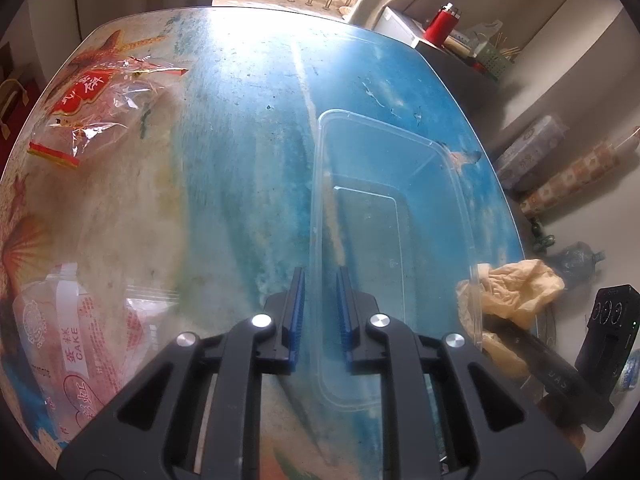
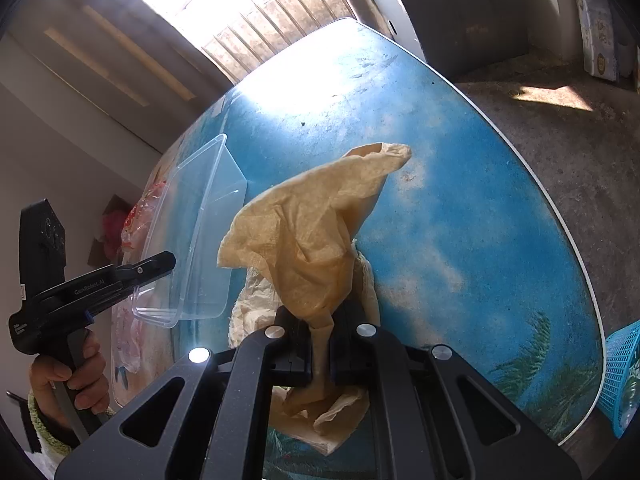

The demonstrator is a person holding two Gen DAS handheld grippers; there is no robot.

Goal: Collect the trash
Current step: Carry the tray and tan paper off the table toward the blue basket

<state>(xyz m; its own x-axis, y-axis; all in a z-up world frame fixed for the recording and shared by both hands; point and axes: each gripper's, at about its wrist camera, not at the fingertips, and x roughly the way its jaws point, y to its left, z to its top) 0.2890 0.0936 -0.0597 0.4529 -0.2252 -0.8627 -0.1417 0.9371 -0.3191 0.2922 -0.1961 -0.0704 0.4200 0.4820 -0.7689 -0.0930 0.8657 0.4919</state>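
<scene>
The right claw (image 2: 320, 344) is pressed together on a crumpled tan paper napkin (image 2: 308, 240), lifting its upper part above the blue printed surface (image 2: 460, 200) while more crumpled paper lies under it. The left claw (image 1: 320, 300) stands slightly spread with nothing between its pads, poised over the near rim of a clear plastic container (image 1: 384, 216). Further left lie a cake wrapper (image 1: 76, 356) and, beyond it, a red-printed clear wrapper (image 1: 104, 108).

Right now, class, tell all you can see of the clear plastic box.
The box is clear thin plastic, rectangular with rounded corners and a rolled rim, open-topped, upright and empty. It rests on the blue table. The left tongs are over its near rim, slightly apart; crumpled tan paper lies against its right side.
</scene>
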